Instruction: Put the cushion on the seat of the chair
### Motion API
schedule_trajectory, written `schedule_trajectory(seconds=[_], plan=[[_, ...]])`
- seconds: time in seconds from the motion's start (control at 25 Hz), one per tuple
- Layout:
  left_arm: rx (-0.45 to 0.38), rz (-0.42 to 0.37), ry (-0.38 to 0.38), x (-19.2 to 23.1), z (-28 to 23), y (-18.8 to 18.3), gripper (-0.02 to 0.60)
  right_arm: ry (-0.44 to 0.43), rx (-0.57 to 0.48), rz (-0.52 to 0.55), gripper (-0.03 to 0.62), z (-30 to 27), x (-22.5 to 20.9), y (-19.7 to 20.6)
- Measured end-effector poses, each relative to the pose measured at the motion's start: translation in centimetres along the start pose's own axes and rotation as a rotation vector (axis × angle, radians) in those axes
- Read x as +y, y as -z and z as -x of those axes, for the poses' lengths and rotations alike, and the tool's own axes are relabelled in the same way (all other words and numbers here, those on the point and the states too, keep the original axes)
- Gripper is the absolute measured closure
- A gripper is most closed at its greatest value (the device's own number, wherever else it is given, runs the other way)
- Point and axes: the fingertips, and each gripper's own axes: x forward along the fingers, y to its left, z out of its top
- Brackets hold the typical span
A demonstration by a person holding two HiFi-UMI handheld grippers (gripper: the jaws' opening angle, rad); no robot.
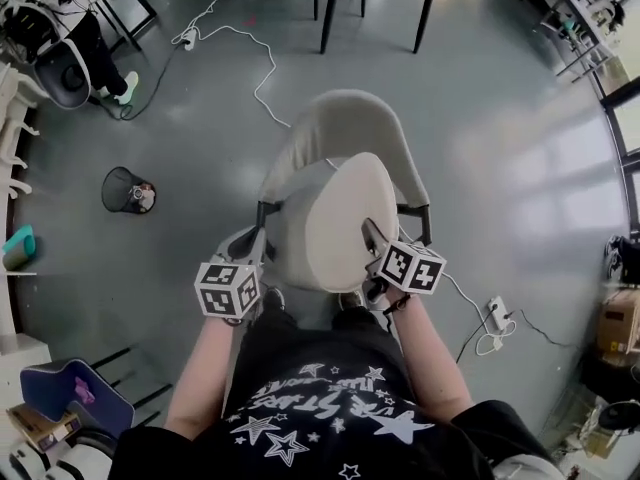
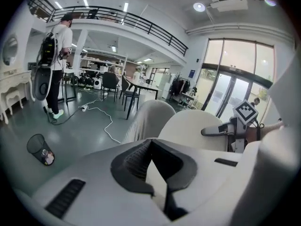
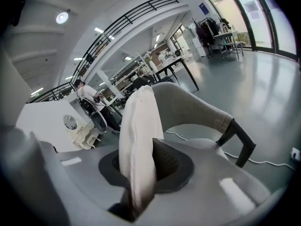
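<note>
In the head view a cream oval cushion (image 1: 335, 223) stands tilted on edge above the seat of a beige chair (image 1: 345, 123), in front of its curved backrest. My left gripper (image 1: 250, 250) is shut on the cushion's left edge and my right gripper (image 1: 374, 243) is shut on its right edge. The left gripper view has a cream wedge of cushion (image 2: 190, 124) pinched in the left gripper (image 2: 157, 175), with the chair back (image 2: 151, 117) behind. In the right gripper view the cushion (image 3: 138, 126) runs edge-on through the right gripper (image 3: 141, 175). The cushion hides most of the seat.
A black mesh bin (image 1: 127, 190) stands on the grey floor to the left. A white cable (image 1: 262, 73) trails behind the chair, and a power strip (image 1: 497, 313) lies to the right. Dark table legs (image 1: 330, 8) stand beyond. A person (image 2: 54, 65) stands at far left.
</note>
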Motion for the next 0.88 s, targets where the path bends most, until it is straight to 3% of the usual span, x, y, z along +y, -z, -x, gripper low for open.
schedule_trajectory(seconds=[0.28, 0.56, 0.88], plan=[[0.08, -0.052, 0.118, 5.1, 0.1, 1.2, 0.574, 0.077, -0.095, -0.062, 0.533, -1.0, 4.4, 3.0], [0.137, -0.076, 0.19, 7.7, 0.1, 3.6, 0.574, 0.171, -0.201, -0.152, 0.533, -0.7, 5.1, 6.7], [0.147, -0.118, 0.255, 7.6, -0.7, 4.4, 0.574, 0.169, -0.271, -0.162, 0.533, -1.6, 4.5, 7.6]])
